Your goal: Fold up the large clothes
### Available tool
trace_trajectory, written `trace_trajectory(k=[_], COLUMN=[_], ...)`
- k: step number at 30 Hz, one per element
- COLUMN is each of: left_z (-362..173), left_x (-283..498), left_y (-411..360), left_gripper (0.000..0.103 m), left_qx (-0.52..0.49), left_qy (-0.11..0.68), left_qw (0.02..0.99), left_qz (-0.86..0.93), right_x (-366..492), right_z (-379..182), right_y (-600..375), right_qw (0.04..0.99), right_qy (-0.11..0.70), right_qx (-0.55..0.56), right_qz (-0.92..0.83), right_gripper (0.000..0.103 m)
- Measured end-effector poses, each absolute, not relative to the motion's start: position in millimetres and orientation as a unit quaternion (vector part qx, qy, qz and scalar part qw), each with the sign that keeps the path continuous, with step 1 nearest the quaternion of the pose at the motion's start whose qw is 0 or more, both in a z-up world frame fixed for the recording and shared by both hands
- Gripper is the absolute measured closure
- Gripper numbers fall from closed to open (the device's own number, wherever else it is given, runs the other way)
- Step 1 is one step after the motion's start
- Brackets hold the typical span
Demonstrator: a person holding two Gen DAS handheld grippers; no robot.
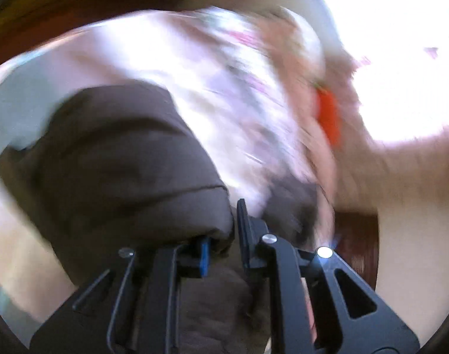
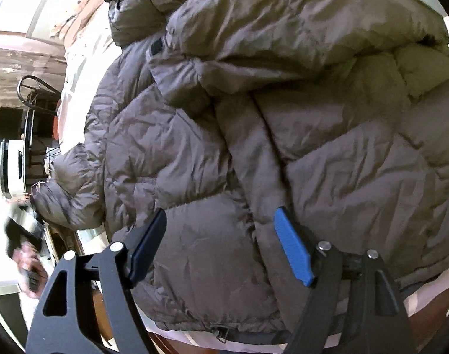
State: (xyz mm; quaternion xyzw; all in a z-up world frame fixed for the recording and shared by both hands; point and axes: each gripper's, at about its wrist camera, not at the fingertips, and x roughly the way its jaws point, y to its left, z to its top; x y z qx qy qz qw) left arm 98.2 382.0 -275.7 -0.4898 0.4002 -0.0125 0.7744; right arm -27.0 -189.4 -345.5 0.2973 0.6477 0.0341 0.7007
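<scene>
The right claw [image 2: 220,244] stands wide apart, pointing steeply down over the brown puffer jacket [image 2: 268,118]; its black finger sits at 8 o'clock and its blue pad [image 2: 293,244] at 5 o'clock, with quilted fabric showing between them and neither visibly pressing on it. Just below, at 6 o'clock, the jacket's hem runs along the near edge of a pale pink sheet [image 2: 248,345], and a strip of dark wood shows past that edge. The jacket fills most of this view, spread flat with a sleeve end [image 2: 65,194] reaching to 9 o'clock, where it nears the sheet's left edge. Beyond that edge lies open room with dark furniture and a white appliance, too small to name. At 8 o'clock a blurred hand [image 2: 29,268] grips a dark object.

The left wrist view is heavily smeared. The left claw [image 1: 224,239] is closed on a fold of the brown puffer jacket [image 1: 115,159], which bunches up from 6 o'clock toward 9 o'clock and hides most of the left finger. Only this view shows a blurred forearm [image 1: 401,171] crossing at 3 o'clock with an orange piece [image 1: 327,118] beside it, and farther off a bright patterned bedcover [image 1: 194,67] up to 12 o'clock.
</scene>
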Motion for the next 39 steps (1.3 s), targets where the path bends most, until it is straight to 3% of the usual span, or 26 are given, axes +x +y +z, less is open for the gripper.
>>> trace_trajectory(k=[3, 7, 9, 10, 14, 21, 24, 27, 28, 29, 30, 31, 35, 39], left_z=[-245.8, -258.4, -272.4, -280.7, -323.8, -379.9, -401.4, -416.9, -418.4, -419.4, -417.5, -418.1, -417.6, -417.6], left_x=[125.8, 126.7, 114.0, 109.3, 90.6, 82.3, 83.8, 81.6, 77.7, 77.1, 77.2, 75.9, 69.1, 60.1], left_y=[278.2, 126.1, 97.2, 89.8, 114.1, 193.2, 208.4, 215.7, 219.1, 219.0, 218.3, 220.1, 230.9, 232.5], left_gripper=[0.076, 0.031, 0.023, 0.019, 0.015, 0.014, 0.014, 0.013, 0.013, 0.012, 0.012, 0.012, 0.012, 0.009], left_qx=[-0.431, -0.297, -0.269, -0.261, -0.301, -0.33, -0.342, -0.363, -0.367, -0.368, -0.368, -0.367, -0.375, -0.382], left_qy=[0.436, 0.546, 0.571, 0.584, 0.613, 0.642, 0.653, 0.655, 0.655, 0.655, 0.655, 0.656, 0.654, 0.654], left_qw=[0.778, 0.746, 0.737, 0.731, 0.708, 0.692, 0.676, 0.662, 0.66, 0.66, 0.659, 0.659, 0.657, 0.653], left_qz=[-0.136, -0.239, -0.243, -0.238, -0.179, -0.014, 0.016, 0.03, 0.03, 0.03, 0.03, 0.03, 0.027, 0.021], right_x=[-28.4, -30.4, -30.0, -29.6, -22.4, 45.0, 89.6, 120.8, 127.6, 128.8, 131.3, 131.4, 109.7, 67.7], right_z=[-340.7, -336.5, -334.9, -333.5, -329.9, -313.2, -333.9, -373.4, -380.4, -381.8, -378.0, -369.3, -321.0, -307.3], right_y=[-204.4, -235.7, -252.1, -262.0, -289.1, -283.2, -264.9, -252.9, -246.9, -242.7, -233.9, -226.2, -228.9, -263.2], right_qw=[0.704, 0.706, 0.71, 0.713, 0.721, 0.754, 0.752, 0.7, 0.69, 0.691, 0.702, 0.712, 0.749, 0.765], right_qy=[0.641, 0.63, 0.622, 0.617, 0.6, 0.585, 0.601, 0.637, 0.641, 0.636, 0.63, 0.621, 0.569, 0.563], right_qx=[0.303, 0.322, 0.329, 0.332, 0.345, 0.3, 0.269, 0.32, 0.334, 0.339, 0.327, 0.32, 0.325, 0.311], right_qz=[0.029, 0.011, 0.0, -0.006, -0.011, 0.007, 0.019, 0.039, 0.043, 0.049, 0.061, 0.078, 0.096, 0.028], right_gripper=[0.027, 0.027, 0.025, 0.019, 0.013, 0.013, 0.011, 0.01, 0.018, 0.053, 0.074, 0.086, 0.09, 0.09])
